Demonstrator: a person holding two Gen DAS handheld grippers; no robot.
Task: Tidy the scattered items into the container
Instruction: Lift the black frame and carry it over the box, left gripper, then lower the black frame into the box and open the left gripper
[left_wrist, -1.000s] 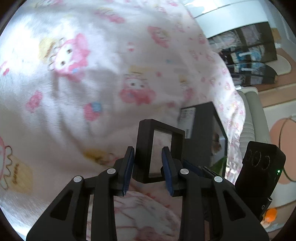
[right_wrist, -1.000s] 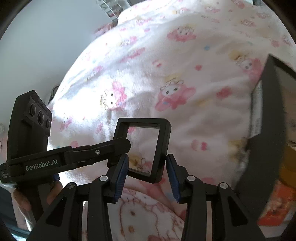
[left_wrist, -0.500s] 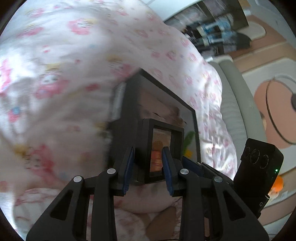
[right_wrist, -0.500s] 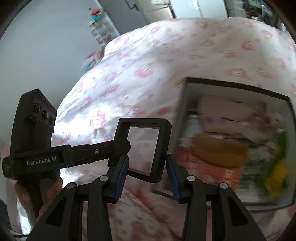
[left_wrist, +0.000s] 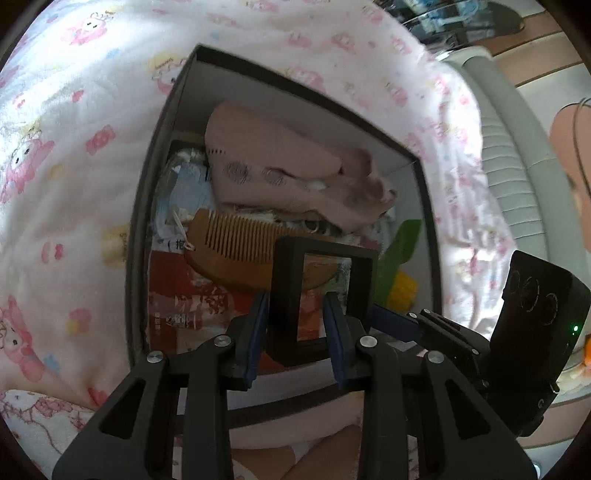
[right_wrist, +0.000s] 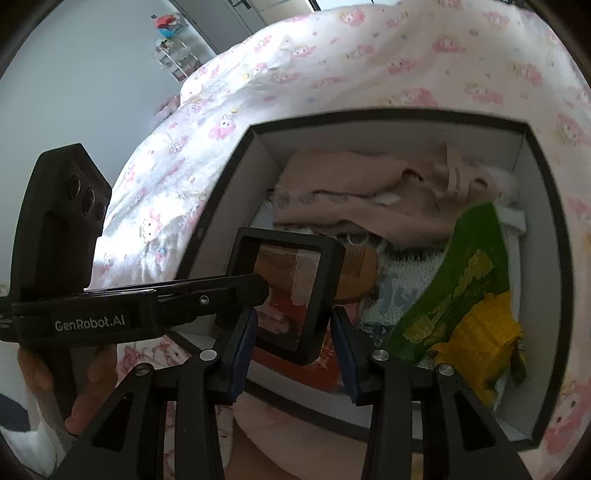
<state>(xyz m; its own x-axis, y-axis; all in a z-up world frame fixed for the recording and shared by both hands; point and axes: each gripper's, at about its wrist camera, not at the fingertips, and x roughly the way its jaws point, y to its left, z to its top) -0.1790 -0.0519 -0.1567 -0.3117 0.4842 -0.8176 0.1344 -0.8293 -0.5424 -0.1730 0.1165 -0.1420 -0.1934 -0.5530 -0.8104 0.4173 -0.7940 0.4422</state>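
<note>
A black square frame with a clear window (left_wrist: 321, 299) is held over the near part of an open black box (left_wrist: 147, 206). My left gripper (left_wrist: 295, 339) is shut on the frame's left side. My right gripper (right_wrist: 295, 343) has its fingers around the same frame (right_wrist: 291, 291), with a small gap at its right finger. The box (right_wrist: 550, 258) lies on a pink cartoon-print blanket (left_wrist: 55, 147). Inside it lie a wooden comb (left_wrist: 236, 251), a folded beige cloth (left_wrist: 288, 177), a green and yellow packet (right_wrist: 469, 295) and red printed packs (left_wrist: 184, 295).
The blanket (right_wrist: 332, 66) covers the bed all around the box. A grey padded bed edge (left_wrist: 509, 155) runs at the right, with floor beyond it. A shelf unit (right_wrist: 177, 55) stands by the far wall. My left hand holds the other gripper body (right_wrist: 55, 258).
Both grippers carried the frame from above the blanket to above the open box. The box now fills the middle of both views. The hold on the frame is unchanged.
</note>
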